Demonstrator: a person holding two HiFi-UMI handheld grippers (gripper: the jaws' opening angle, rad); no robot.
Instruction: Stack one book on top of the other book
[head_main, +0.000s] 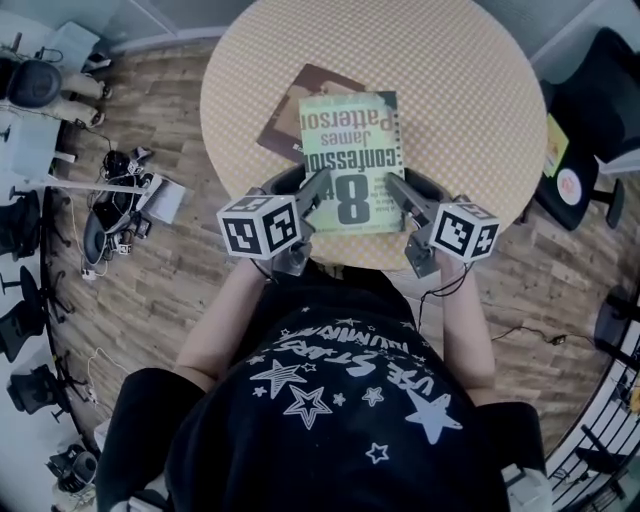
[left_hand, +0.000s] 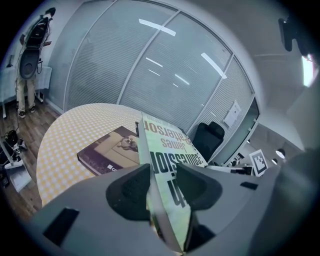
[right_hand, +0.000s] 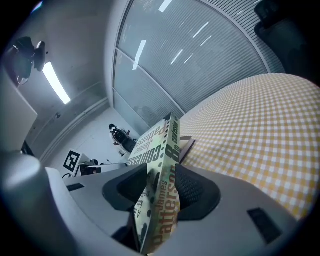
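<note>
Two grippers (head_main: 320, 186) (head_main: 397, 188) clamp one green book (head_main: 350, 150) partly over one brown book (head_main: 292, 112).

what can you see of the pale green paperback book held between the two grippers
The pale green paperback book has dark lettering, a large 8 and dotted edges on its cover. It is closed, cover up, held over the yellow checked round table. The left gripper clamps its left edge, the right gripper its right edge. It partly covers the dark brown book; whether they touch is unclear.
</note>
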